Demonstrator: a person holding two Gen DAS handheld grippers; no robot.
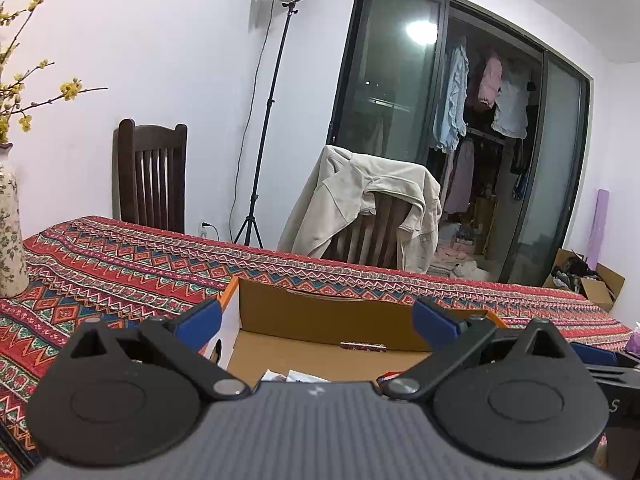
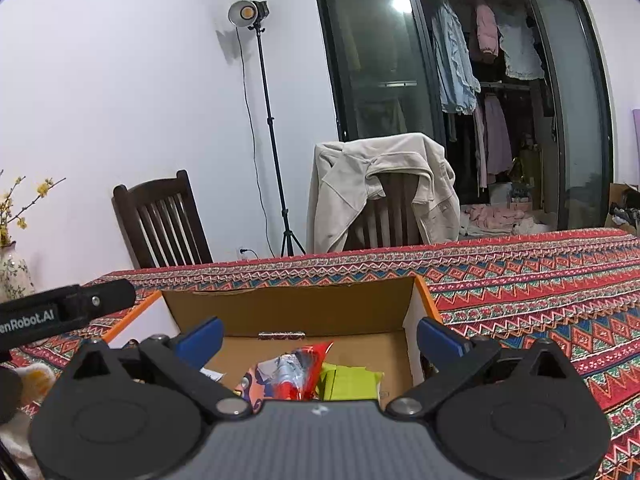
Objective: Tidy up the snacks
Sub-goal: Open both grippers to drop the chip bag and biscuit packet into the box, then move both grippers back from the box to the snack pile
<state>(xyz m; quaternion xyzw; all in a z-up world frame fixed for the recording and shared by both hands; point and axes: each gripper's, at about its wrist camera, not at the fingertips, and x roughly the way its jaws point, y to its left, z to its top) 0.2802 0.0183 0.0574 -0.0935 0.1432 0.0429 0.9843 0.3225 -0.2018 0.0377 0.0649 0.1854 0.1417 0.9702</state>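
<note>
Because both of your tongs hang right over the cardboard box [image 2: 288, 312], the walls of the box are the main thing to watch. If you drop the right tongs [image 2: 318, 338] straight down with the blue fingers spread this wide, the right finger [image 2: 440, 340] may bump the orange edge of the near wall and push the whole box along the bench [image 2: 540, 300]. A second risk, I think, is grabbing two packs at once, since the snacks sit in a close pile.

Both tongs are wide open and hold nothing. The left tongs [image 1: 318, 320] are over the left part of the box.

In the right view, the snacks lie below and between the fingers of the right tongs, low in the picture. A red and silver pack [image 2: 304, 372] sticks up in the middle. A green pack [image 2: 348, 384] lies just beside it on the right, and an orange pack [image 2: 250, 386] lies on the left. A small dark stick snack [image 2: 281, 335] lies apart from them, against the far wall. In the left view you only see bits of the packs, hidden behind the tool's body.
</note>
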